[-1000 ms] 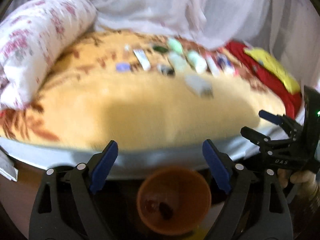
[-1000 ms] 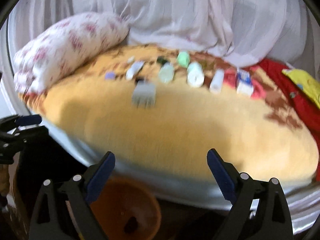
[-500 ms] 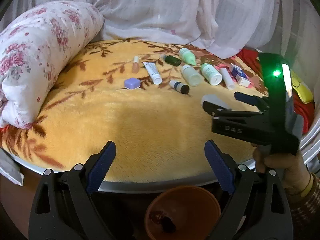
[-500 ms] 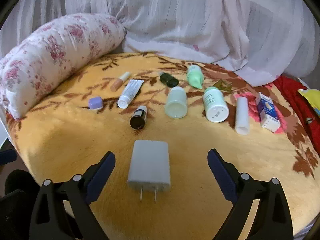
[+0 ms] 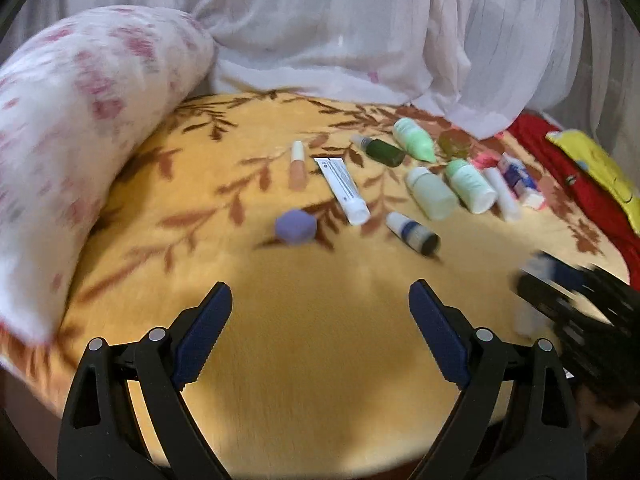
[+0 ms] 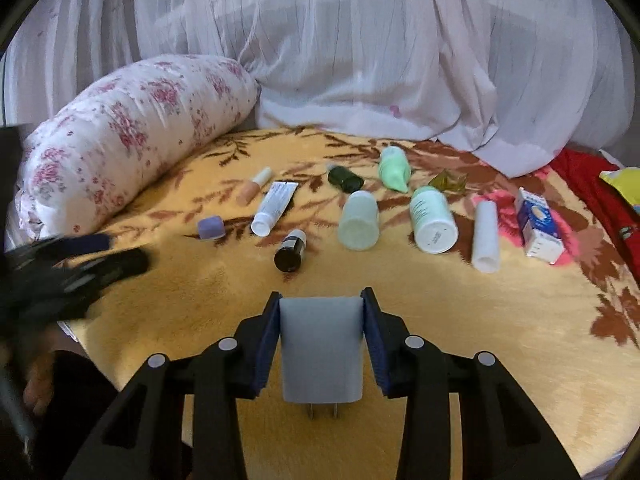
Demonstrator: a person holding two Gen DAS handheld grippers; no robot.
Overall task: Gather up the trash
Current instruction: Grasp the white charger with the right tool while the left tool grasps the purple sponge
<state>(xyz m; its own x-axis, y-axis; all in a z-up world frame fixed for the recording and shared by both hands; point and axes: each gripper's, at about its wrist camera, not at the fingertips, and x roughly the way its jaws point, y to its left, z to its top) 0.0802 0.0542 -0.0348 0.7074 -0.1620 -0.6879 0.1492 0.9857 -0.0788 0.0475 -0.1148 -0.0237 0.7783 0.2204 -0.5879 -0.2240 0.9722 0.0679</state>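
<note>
My right gripper (image 6: 322,318) is shut on a white plug adapter (image 6: 321,350), prongs toward the camera, just above the yellow blanket (image 6: 480,340). My left gripper (image 5: 320,312) is open and empty over the blanket's near part; it shows blurred at the left in the right wrist view (image 6: 80,256). Beyond lie several small items: a purple cap (image 6: 211,227), a white tube (image 6: 274,207), a black-capped bottle (image 6: 290,250), pale green bottles (image 6: 358,220), a white stick (image 6: 485,236) and a small blue-white box (image 6: 538,226). The right gripper shows blurred in the left wrist view (image 5: 560,292).
A floral bolster pillow (image 6: 128,136) lies along the left. White curtain fabric (image 6: 360,60) hangs behind. Red cloth (image 6: 592,184) and a yellow item (image 5: 600,168) lie at the right edge.
My right gripper moved forward and closed on the white plug adapter. My left gripper moved forward over the blanket; the orange pot below the edge has left its view.
</note>
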